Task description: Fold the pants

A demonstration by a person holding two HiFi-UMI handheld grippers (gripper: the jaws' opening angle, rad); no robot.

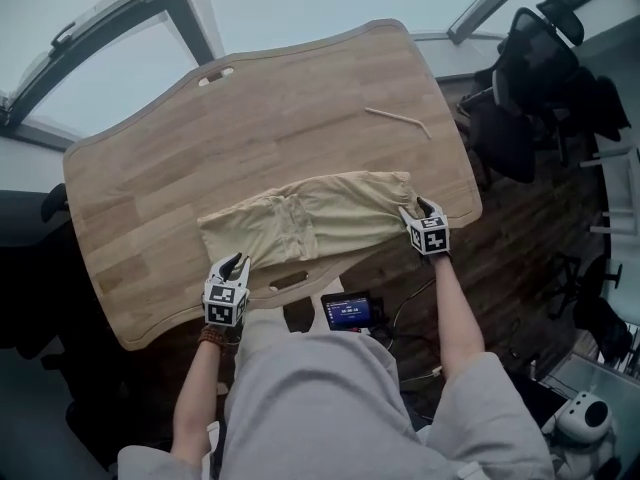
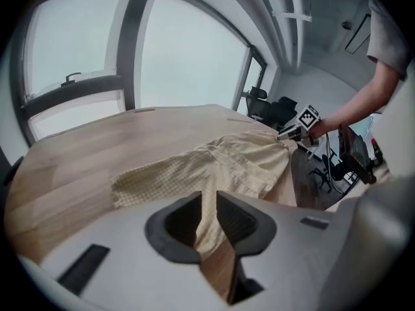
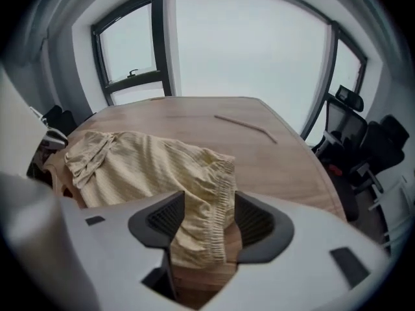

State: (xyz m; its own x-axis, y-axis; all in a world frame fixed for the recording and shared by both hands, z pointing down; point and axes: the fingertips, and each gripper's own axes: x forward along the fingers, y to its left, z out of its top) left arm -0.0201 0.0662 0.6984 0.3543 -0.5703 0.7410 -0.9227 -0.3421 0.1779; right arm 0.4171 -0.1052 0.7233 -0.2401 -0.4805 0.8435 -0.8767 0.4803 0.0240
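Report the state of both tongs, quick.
Left tongs: closed on the pants.
Right tongs: open, pants loose between them.

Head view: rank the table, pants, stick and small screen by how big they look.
1. table
2. pants
3. screen and stick: unsure; the stick is longer, the screen broader.
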